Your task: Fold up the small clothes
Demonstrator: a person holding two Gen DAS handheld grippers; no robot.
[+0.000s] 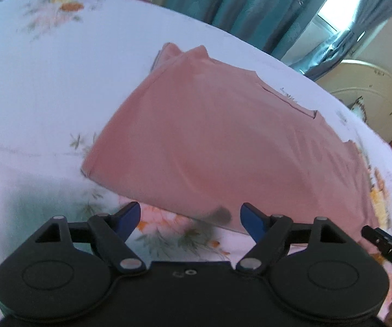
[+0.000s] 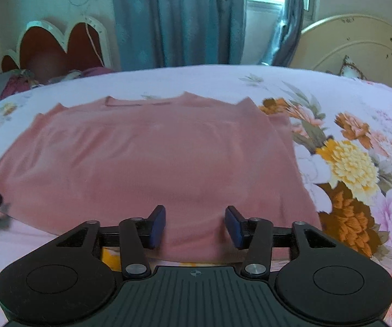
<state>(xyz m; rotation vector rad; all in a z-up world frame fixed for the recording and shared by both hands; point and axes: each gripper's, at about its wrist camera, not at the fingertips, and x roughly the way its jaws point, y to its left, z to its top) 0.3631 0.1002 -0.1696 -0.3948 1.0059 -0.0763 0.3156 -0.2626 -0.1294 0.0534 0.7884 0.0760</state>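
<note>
flat pink knit top point(image 2: 147, 163) spread on flowered white bed sheet point(image 2: 354, 141), sides apparently folded in. left hand-held gripper point(image 1: 190, 219) and right hand-held gripper point(image 2: 195, 227) both wide, empty, near hem. next, probably: pinching hem corners, folding toward neckline.

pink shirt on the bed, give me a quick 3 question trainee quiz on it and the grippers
1. True or false: the pink shirt lies flat on the floral sheet.
2. Which hand-held gripper has shirt cloth showing between its open fingers? A) left hand-held gripper B) right hand-held gripper
3. Fill in: behind the bed hangs a teal ____.

Key: 1 true; 2 B, though the pads are not pressing on it; 3 curtain.
</note>
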